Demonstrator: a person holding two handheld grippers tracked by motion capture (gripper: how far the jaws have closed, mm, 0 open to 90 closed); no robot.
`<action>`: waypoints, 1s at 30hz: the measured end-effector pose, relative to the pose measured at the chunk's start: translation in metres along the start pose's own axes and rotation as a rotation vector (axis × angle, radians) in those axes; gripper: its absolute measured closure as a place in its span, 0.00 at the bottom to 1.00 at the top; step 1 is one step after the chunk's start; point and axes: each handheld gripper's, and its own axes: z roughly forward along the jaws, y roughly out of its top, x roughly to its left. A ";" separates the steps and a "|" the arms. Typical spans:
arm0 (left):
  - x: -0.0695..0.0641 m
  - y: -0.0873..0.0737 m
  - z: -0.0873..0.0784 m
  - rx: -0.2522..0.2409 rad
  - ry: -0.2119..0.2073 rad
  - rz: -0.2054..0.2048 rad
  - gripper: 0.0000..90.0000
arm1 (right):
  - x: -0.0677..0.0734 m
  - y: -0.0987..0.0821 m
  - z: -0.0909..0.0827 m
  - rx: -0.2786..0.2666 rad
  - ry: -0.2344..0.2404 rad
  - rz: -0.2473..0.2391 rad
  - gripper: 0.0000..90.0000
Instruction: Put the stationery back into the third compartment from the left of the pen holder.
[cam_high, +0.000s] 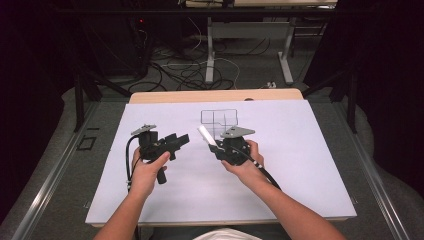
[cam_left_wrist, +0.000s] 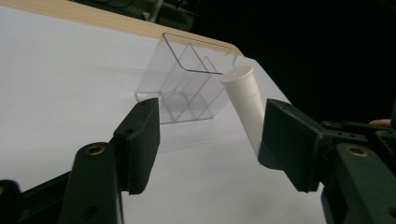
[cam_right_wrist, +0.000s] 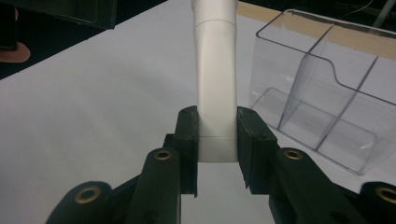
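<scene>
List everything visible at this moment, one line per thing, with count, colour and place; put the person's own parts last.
Tube: one, white, clamped between the right gripper's jaws, held above the table near the organiser.
Organiser: one, clear plastic with dividers, standing on the table's far middle, nothing visible inside.
Table: one, white top with a wooden far edge.
Floor cables: several, black and white, on the floor beyond the table.
Left gripper: one, black, jaws open, held over the table's left part.
Right gripper: one, black, shut on the tube.
Hands: two, each holding a gripper.
</scene>
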 end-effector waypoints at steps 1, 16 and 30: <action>-0.001 0.000 0.001 0.004 -0.011 -0.005 0.43 | 0.000 0.000 0.000 0.000 0.000 0.000 0.79; -0.021 0.005 0.033 0.043 -0.034 -0.055 0.51 | -0.003 -0.004 -0.005 -0.018 0.002 0.042 0.79; -0.030 0.006 0.054 0.031 -0.036 -0.096 0.58 | 0.001 -0.002 -0.006 -0.023 0.028 0.074 0.79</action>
